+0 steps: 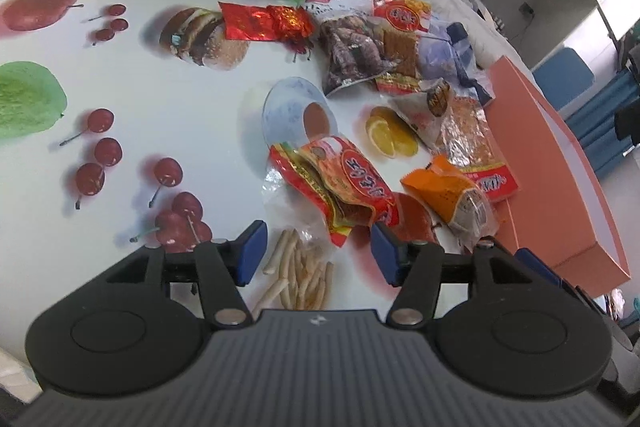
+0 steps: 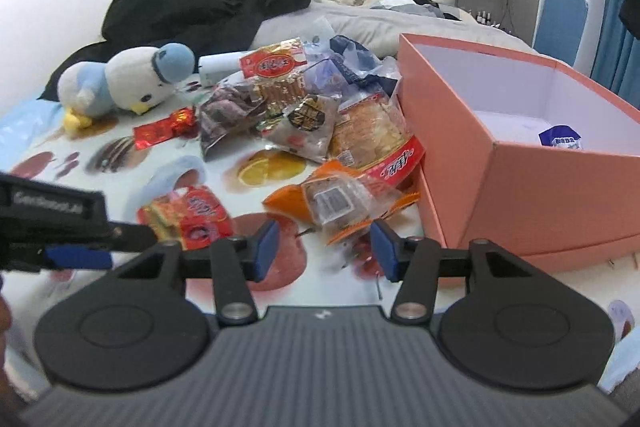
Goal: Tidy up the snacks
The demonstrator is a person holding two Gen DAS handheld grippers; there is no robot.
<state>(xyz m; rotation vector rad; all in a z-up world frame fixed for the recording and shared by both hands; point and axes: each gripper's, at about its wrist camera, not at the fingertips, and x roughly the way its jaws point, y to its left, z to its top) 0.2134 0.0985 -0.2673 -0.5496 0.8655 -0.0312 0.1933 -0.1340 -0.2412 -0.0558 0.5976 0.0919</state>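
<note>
Several snack packets lie on a fruit-print cloth (image 1: pixel 168 99). My left gripper (image 1: pixel 318 253) is open just short of a red and yellow packet (image 1: pixel 344 183), over a clear bag of pale sticks (image 1: pixel 300 275). My right gripper (image 2: pixel 324 249) is open just below an orange packet (image 2: pixel 336 201). The red and yellow packet (image 2: pixel 192 217) lies to its left, with the left gripper's fingers (image 2: pixel 76 255) beside it. An open orange box (image 2: pixel 520 163) stands to the right and holds a blue and white packet (image 2: pixel 560 139). The box also shows in the left wrist view (image 1: pixel 540 163).
A heap of packets (image 2: pixel 304 107) lies behind the orange one, against the box wall. A red foil packet (image 1: pixel 264 23) lies further back. A plush penguin (image 2: pixel 128 83), a white tube (image 2: pixel 220 65) and black clothing (image 2: pixel 200 11) lie at the back.
</note>
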